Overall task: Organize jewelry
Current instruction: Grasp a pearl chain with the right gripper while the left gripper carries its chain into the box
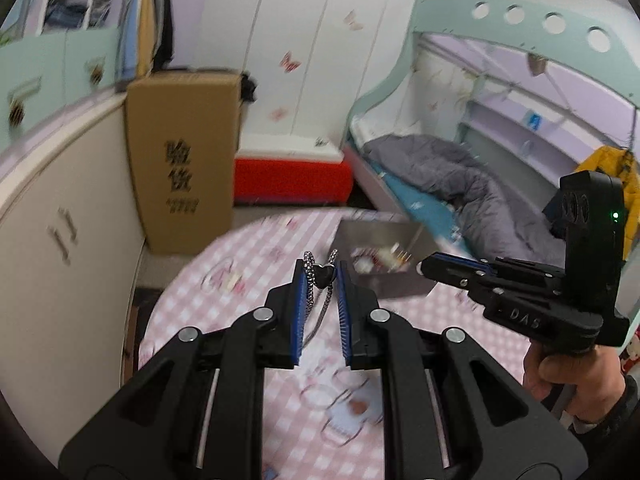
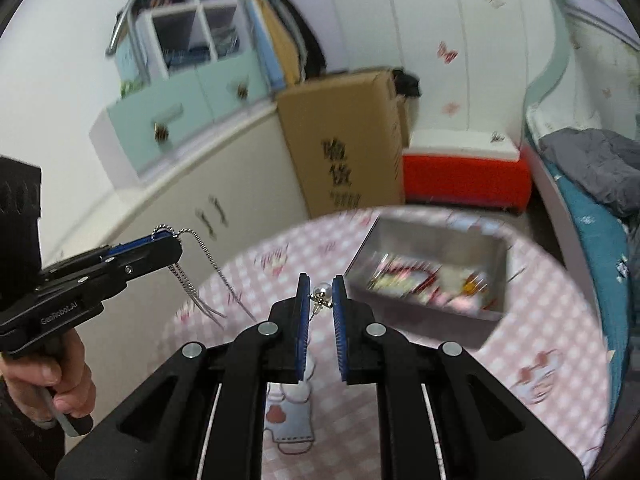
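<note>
My left gripper [image 1: 322, 272] is shut on a silver chain necklace [image 1: 318, 276] with a dark heart charm, held above the round table; its chain hangs below the fingers. It also shows in the right wrist view [image 2: 164, 240] with the chain [image 2: 208, 268] dangling. My right gripper [image 2: 321, 294] is shut on a pearl stud earring [image 2: 323, 293], held above the table near the metal tray [image 2: 430, 308]. In the left wrist view the right gripper [image 1: 430, 266] sits over the tray [image 1: 372, 232], which holds several small jewelry pieces.
The round table has a pink checked cloth [image 1: 224, 280]. A cardboard box [image 1: 184, 152] and a red-and-white chest [image 1: 288, 176] stand on the floor beyond it. A cream cabinet [image 1: 60, 220] is at left, a bed with a grey quilt [image 1: 460, 176] at right.
</note>
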The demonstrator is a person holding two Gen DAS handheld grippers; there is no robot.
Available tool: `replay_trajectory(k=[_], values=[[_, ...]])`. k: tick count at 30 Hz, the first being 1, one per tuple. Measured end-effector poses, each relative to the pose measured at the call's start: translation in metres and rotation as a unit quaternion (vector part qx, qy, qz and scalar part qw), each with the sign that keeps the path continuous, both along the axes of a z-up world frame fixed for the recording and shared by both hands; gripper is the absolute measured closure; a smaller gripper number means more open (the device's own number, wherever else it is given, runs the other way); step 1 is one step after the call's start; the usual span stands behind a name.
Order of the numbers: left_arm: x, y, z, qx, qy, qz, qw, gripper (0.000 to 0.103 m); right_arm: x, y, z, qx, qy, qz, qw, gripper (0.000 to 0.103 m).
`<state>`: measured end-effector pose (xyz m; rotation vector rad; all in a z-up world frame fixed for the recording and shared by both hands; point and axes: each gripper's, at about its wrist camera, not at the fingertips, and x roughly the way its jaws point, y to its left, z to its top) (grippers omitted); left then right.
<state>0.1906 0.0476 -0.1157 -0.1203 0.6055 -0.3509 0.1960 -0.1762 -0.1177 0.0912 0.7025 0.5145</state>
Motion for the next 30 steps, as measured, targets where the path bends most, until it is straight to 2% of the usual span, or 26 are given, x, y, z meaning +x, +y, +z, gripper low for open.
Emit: replay_trajectory(k=[5,9,13,20,26,27,29,30], values=[[0.010,-0.018,0.045,-0.004,-0.042,-0.026,0.9988,0.089,0.010,-0.028,0.038,0.007,-0.028,-0.024,0.999,0.093],[0.023,-0.036,0.079,-0.011,-0.067,-0.056,0.9961,0.089,0.021,-0.043,0.056,0.008,-0.040,-0.037,0.998,0.093],[0.041,-0.055,0.091,-0.018,-0.067,-0.078,0.9945,0.089,0.033,-0.054,0.064,0.011,-0.040,-0.047,0.998,0.093],[0.076,-0.092,0.072,0.005,-0.038,-0.093,0.9949,0.089,0.058,-0.052,0.041,0.003,0.001,-0.049,0.999,0.093],[0.111,-0.108,0.034,0.010,0.023,-0.098,0.9948,0.088,0.090,-0.052,0.004,-0.007,0.063,-0.062,0.996,0.092],[0.117,-0.110,0.027,0.013,0.034,-0.096,0.9948,0.088,0.095,-0.053,-0.004,-0.009,0.074,-0.072,0.995,0.090],[0.122,-0.115,0.018,0.022,0.050,-0.093,0.9942,0.086,0.101,-0.058,-0.015,-0.006,0.093,-0.088,0.992,0.080],[0.125,-0.116,0.014,0.026,0.059,-0.089,0.9939,0.081,0.102,-0.060,-0.016,-0.002,0.097,-0.095,0.991,0.066]])
